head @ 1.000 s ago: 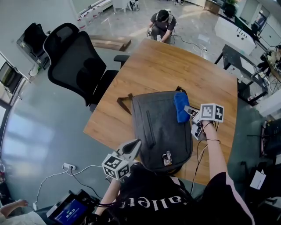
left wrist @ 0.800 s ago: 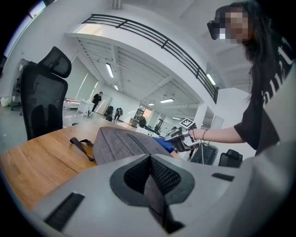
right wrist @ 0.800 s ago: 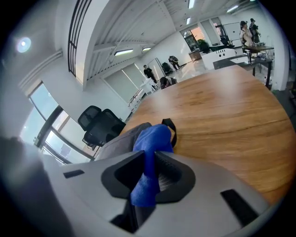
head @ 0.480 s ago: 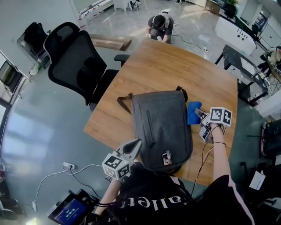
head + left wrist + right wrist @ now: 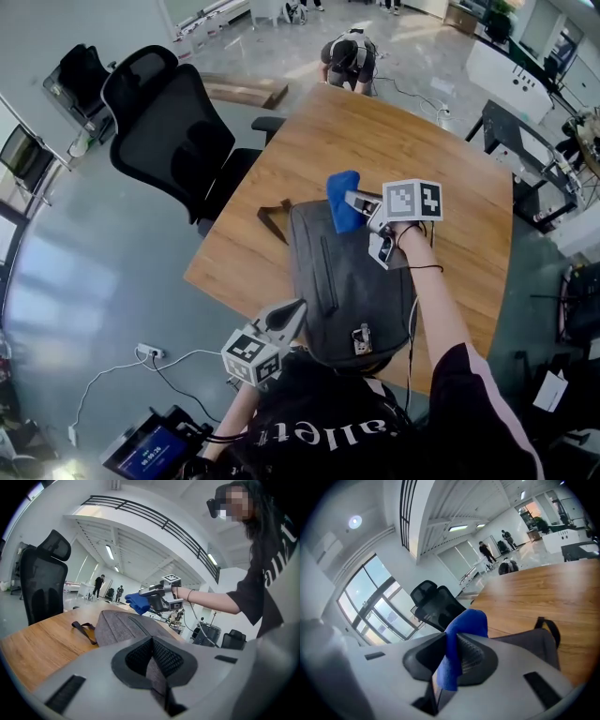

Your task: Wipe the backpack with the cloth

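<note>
A dark grey backpack [image 5: 352, 281] lies flat on the wooden table [image 5: 412, 150], its near end at the table's front edge. My right gripper [image 5: 354, 202] is shut on a blue cloth [image 5: 343, 200] and hovers over the backpack's far left corner. In the right gripper view the cloth [image 5: 464, 630] hangs pinched between the jaws, above the backpack [image 5: 534, 648]. My left gripper [image 5: 292, 312] sits at the backpack's near left edge. In the left gripper view a fold of grey backpack fabric [image 5: 157, 672] is pinched between its jaws.
A black office chair [image 5: 169, 141] stands off the table's left side. The backpack's brown strap [image 5: 274, 217] trails onto the wood at the far left corner. A person [image 5: 347, 56] crouches on the floor beyond the far table edge. Desks stand at the right.
My right gripper carried the cloth from the backpack's far right part out past its right edge, then swung left to the far left corner. The left gripper stayed put.
</note>
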